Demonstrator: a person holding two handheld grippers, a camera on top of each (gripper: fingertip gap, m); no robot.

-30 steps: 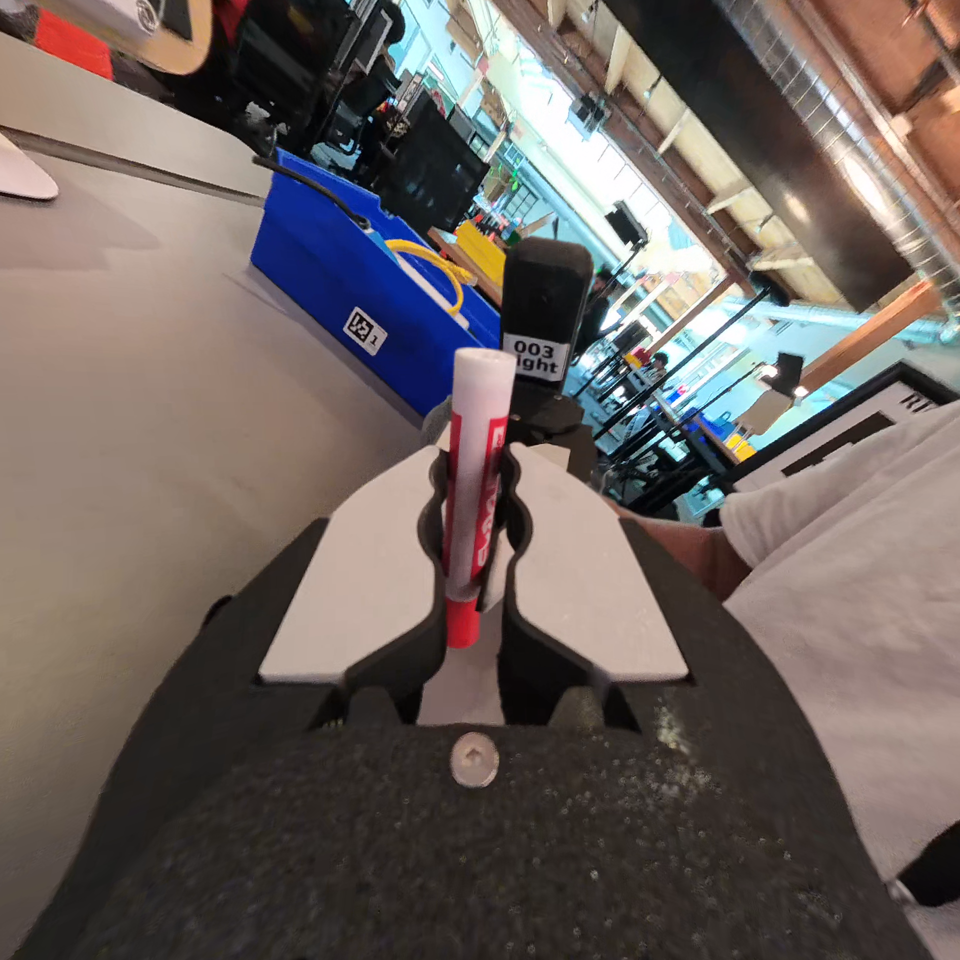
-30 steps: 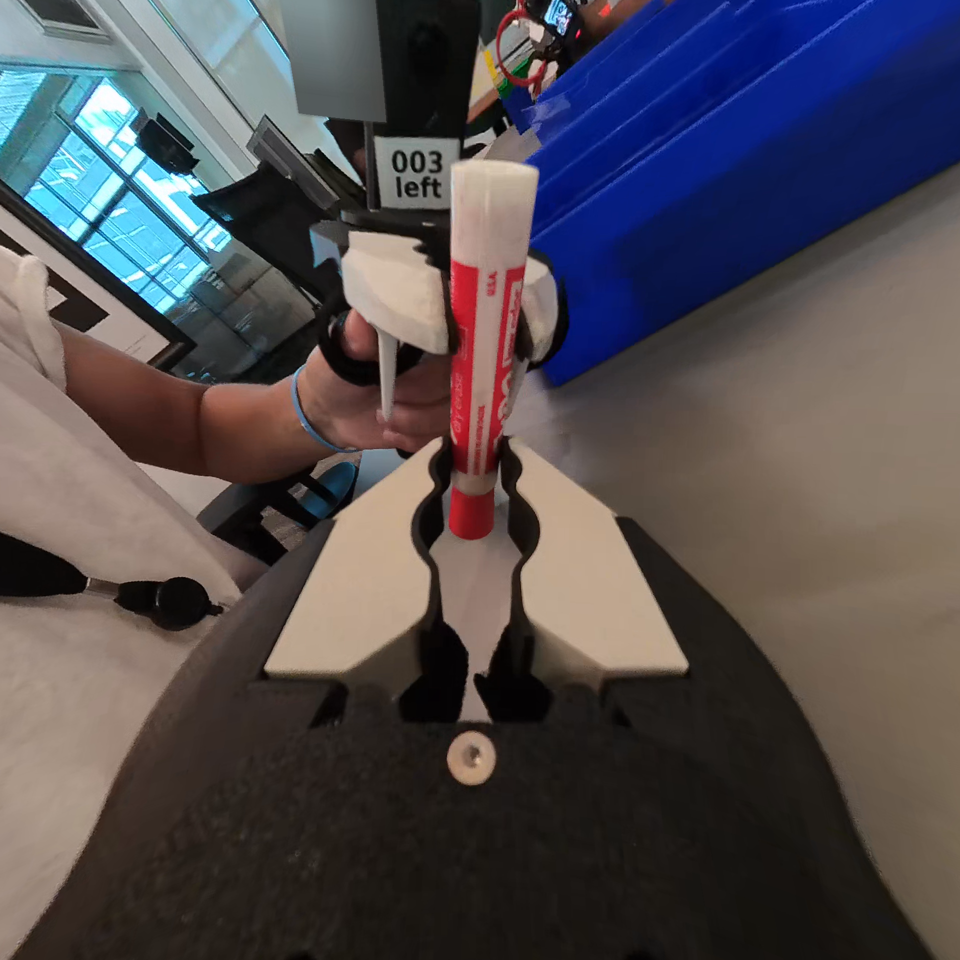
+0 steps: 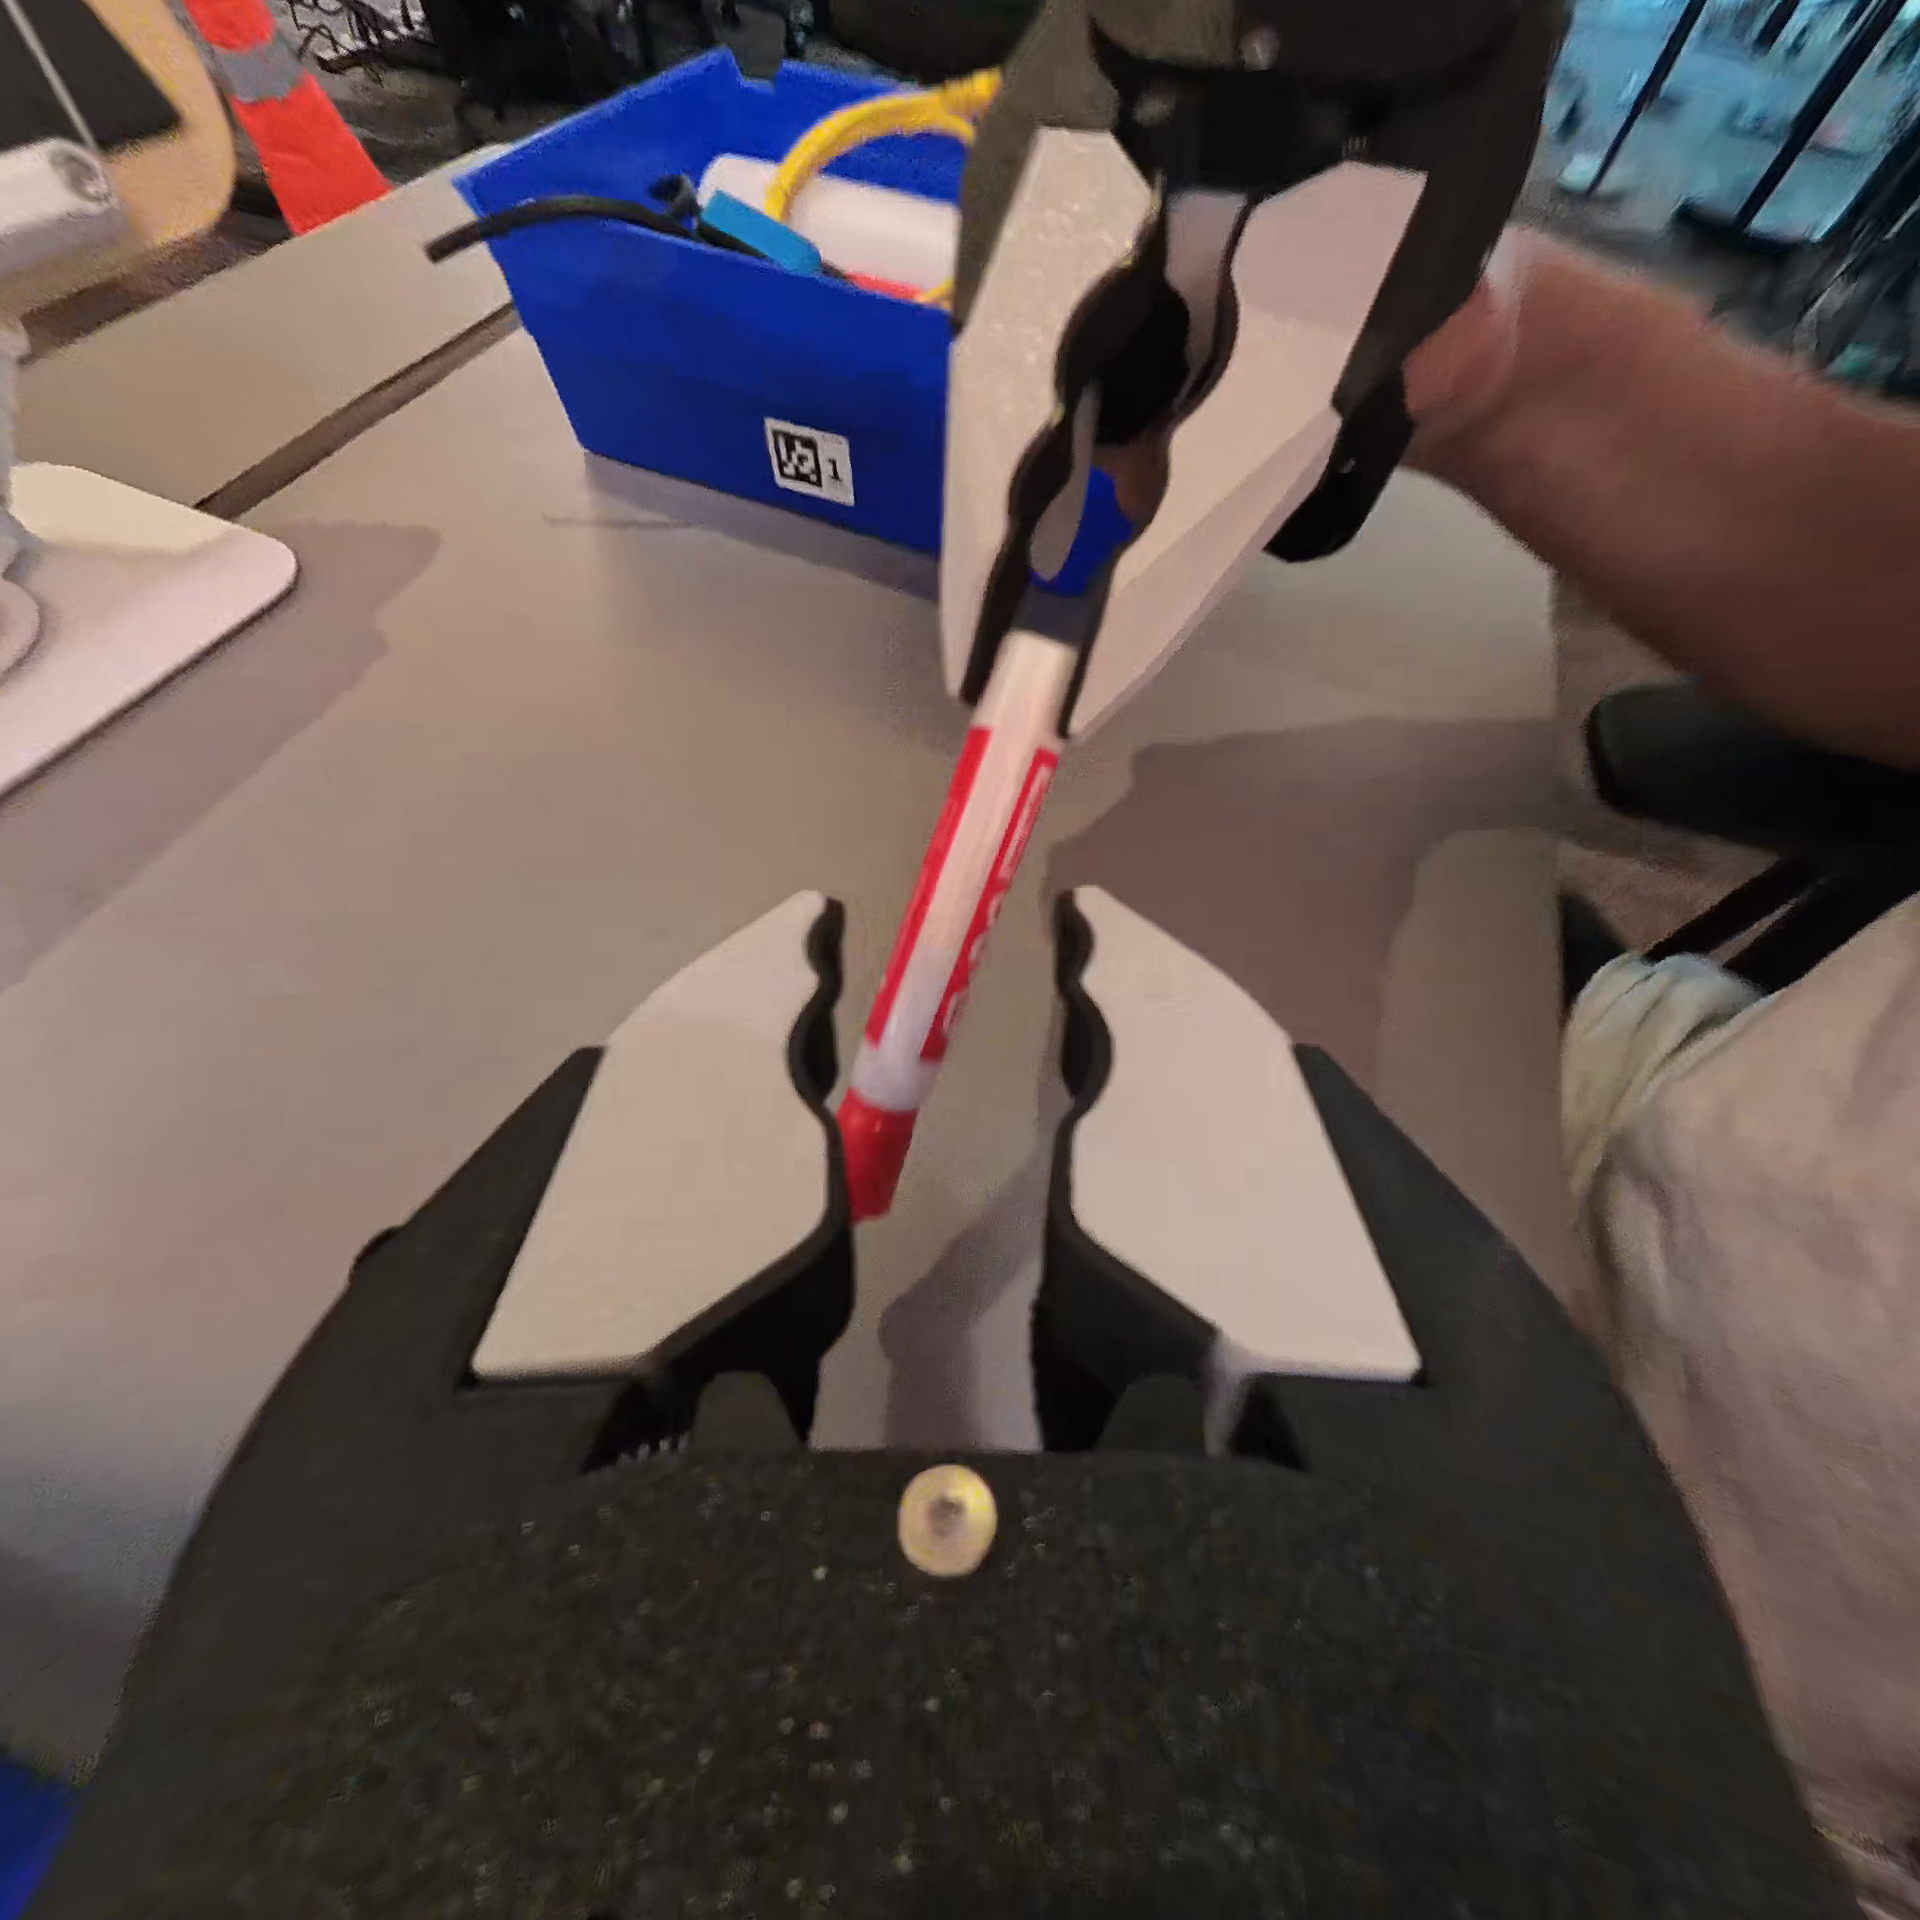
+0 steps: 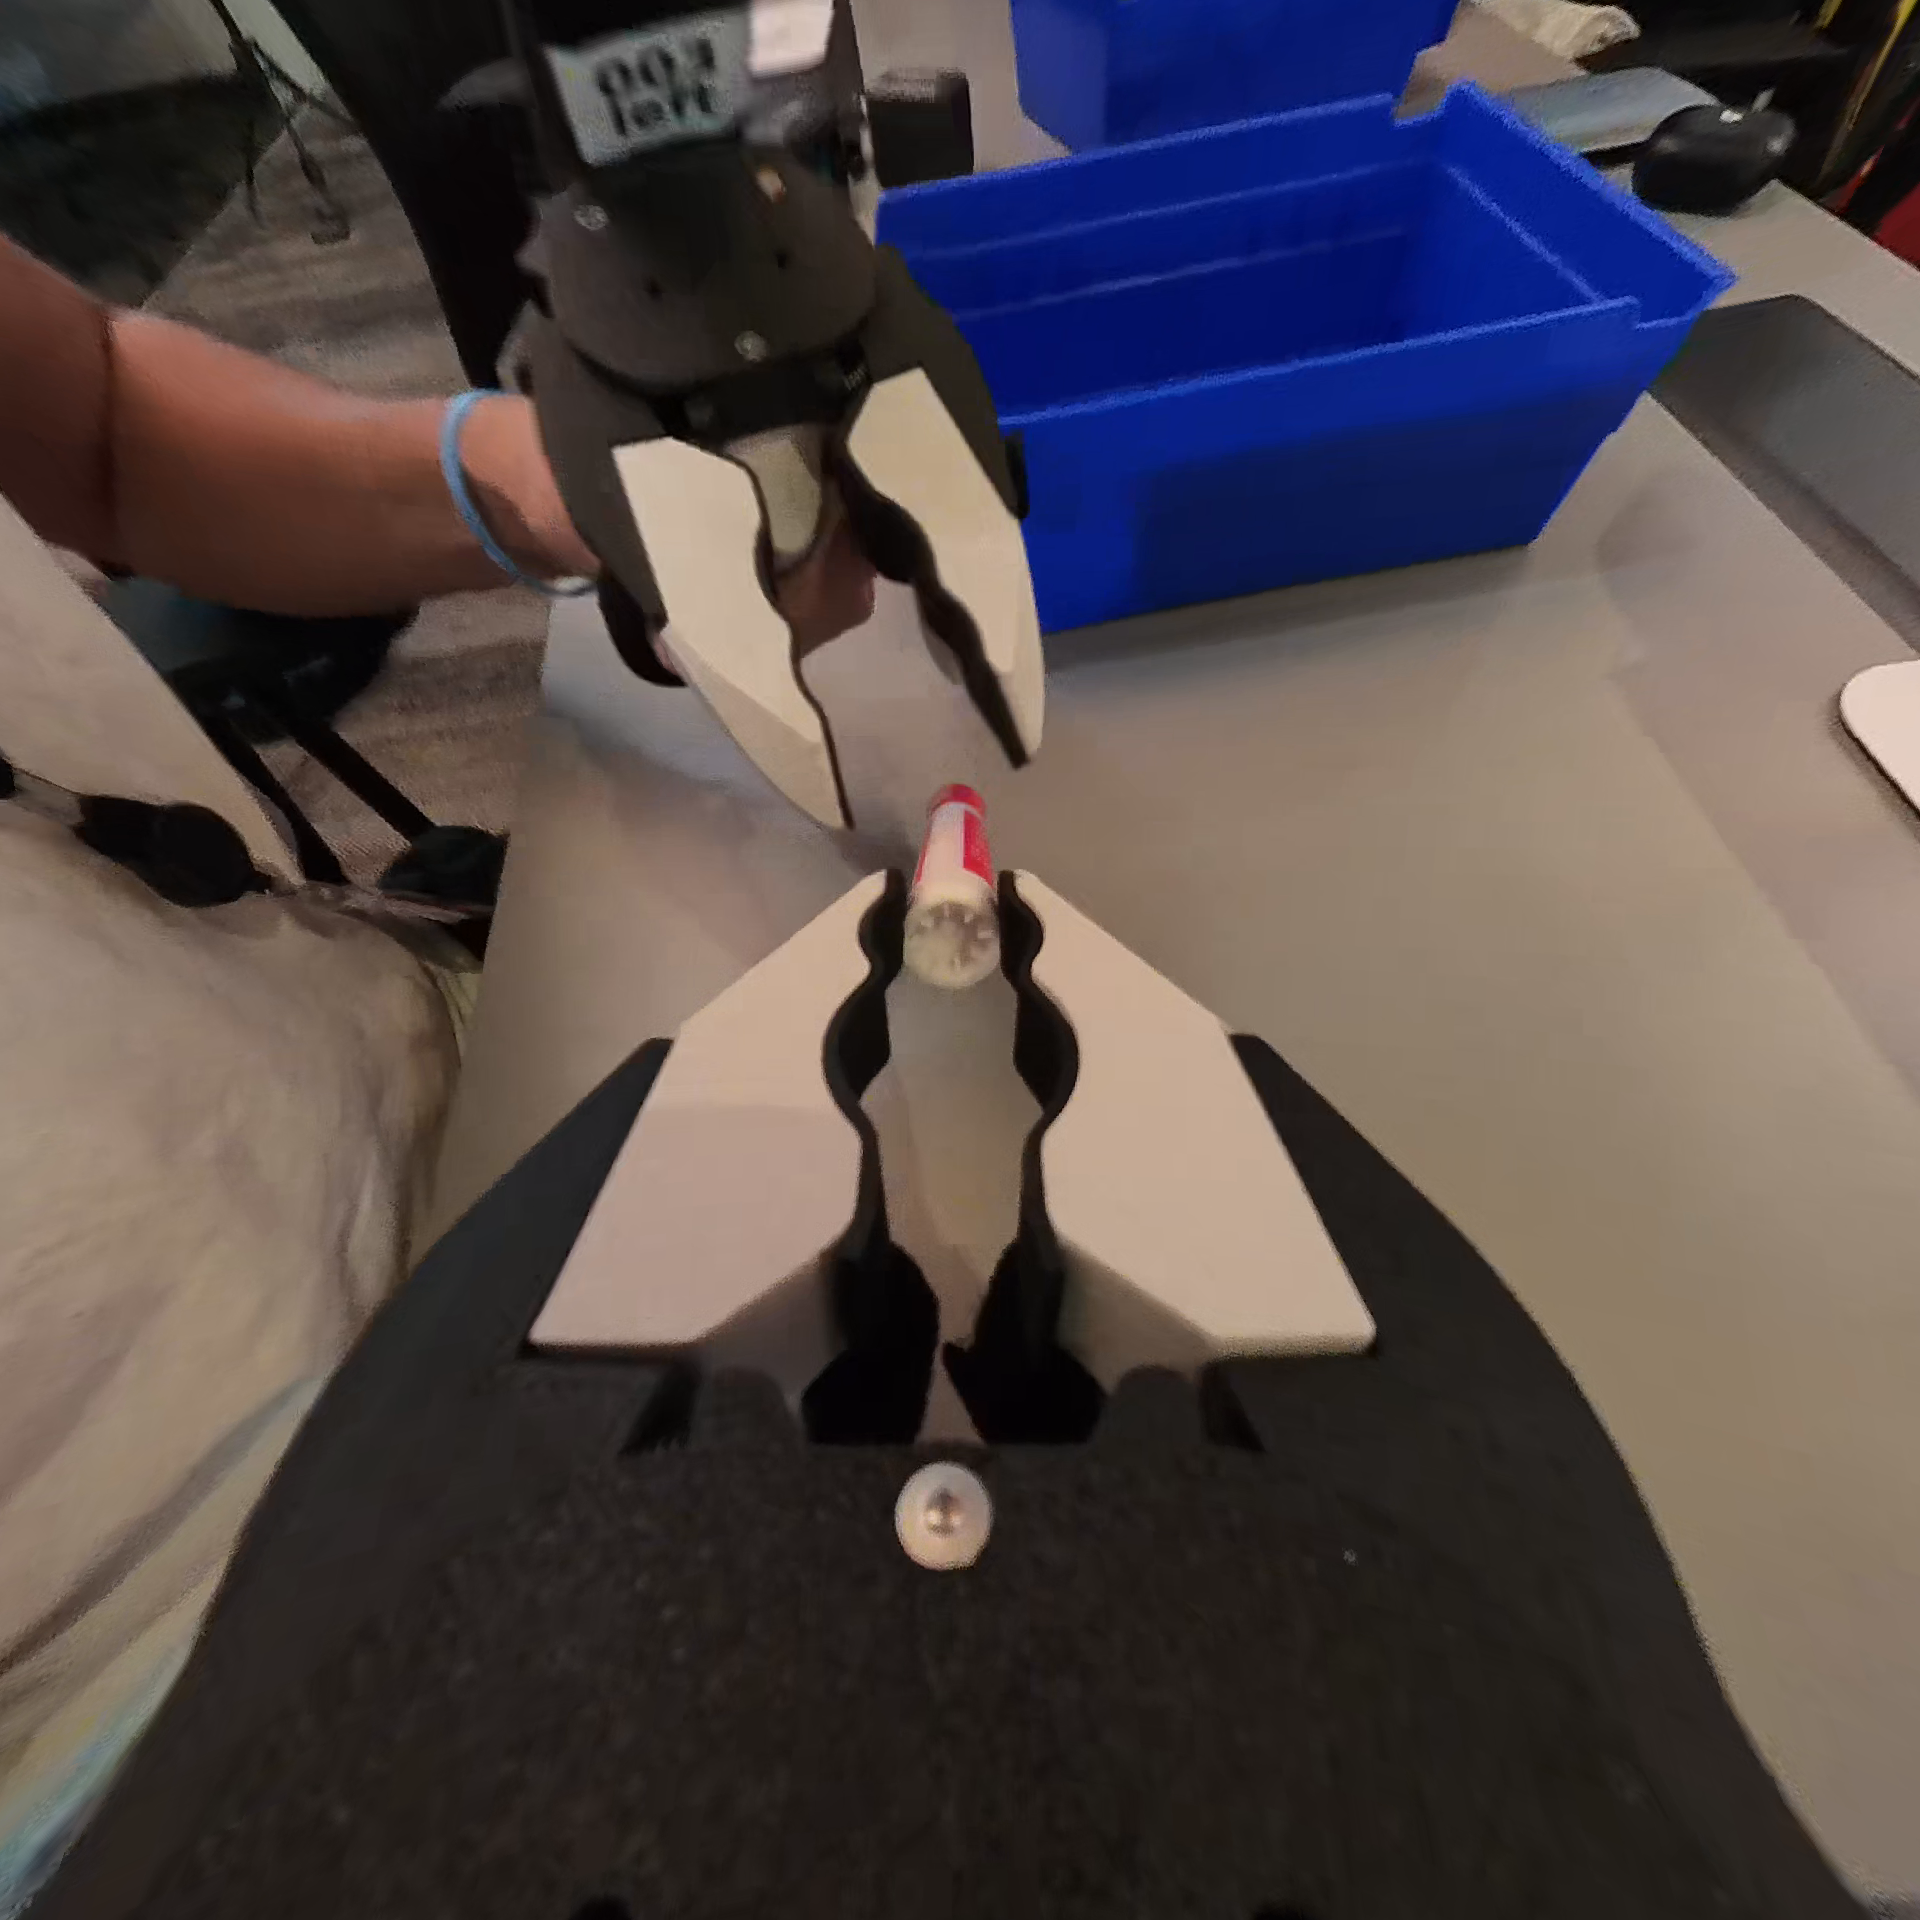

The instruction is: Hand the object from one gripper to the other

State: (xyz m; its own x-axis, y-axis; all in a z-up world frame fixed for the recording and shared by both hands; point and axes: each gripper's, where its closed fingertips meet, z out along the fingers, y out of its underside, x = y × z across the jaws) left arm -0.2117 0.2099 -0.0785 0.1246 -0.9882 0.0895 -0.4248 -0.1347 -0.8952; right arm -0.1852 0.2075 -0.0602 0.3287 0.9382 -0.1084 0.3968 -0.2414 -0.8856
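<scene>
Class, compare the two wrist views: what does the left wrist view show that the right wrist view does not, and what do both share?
Only the left wrist view: the marker's full red-and-white length, and a blue bin holding a yellow cable. Only the right wrist view: the marker's white end face, an empty blue bin, a blue wristband. Both: the right tool shut on the marker, the left tool open, the grey table.

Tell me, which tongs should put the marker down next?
Right. The right tongs are shut on the marker. The left tongs are open and hold nothing, so they would probably have to grab it again first.
</scene>
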